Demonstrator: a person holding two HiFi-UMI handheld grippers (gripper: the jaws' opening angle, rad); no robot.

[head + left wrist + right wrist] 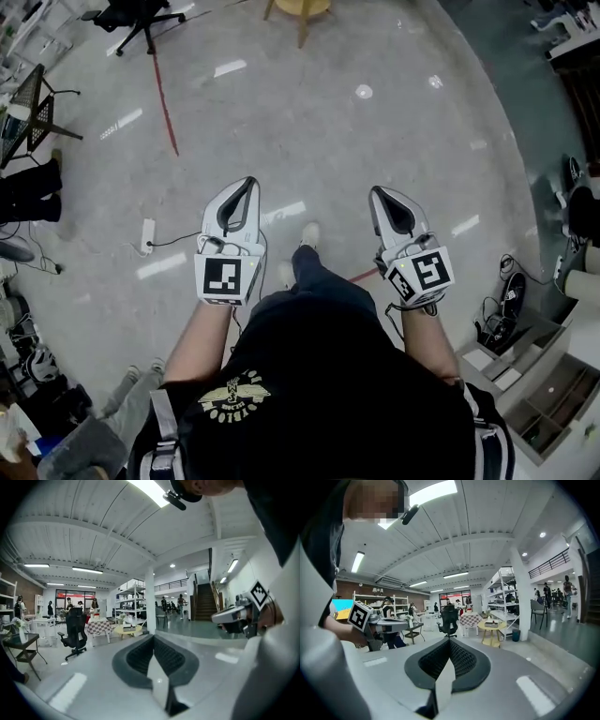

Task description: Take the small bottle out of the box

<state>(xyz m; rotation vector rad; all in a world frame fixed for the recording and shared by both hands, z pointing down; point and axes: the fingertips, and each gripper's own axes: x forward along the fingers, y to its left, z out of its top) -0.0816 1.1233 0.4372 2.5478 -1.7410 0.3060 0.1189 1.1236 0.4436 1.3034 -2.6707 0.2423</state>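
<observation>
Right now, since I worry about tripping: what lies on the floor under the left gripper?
Grey floor, a black cable leading to a white power strip at its left. The left gripper and the person's arm hide what lies straight beneath them.

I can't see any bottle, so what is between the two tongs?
In the head view, the person's shoe and trouser leg over grey floor lie between the left tongs and the right tongs.

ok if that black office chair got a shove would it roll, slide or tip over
It would probably roll: the black office chair seems to stand on a star base with casters, and the floor looks smooth and glossy. A push high on its tall backrest might rock or tip it instead. It looks bulky, so likely awkward to lift.
</observation>
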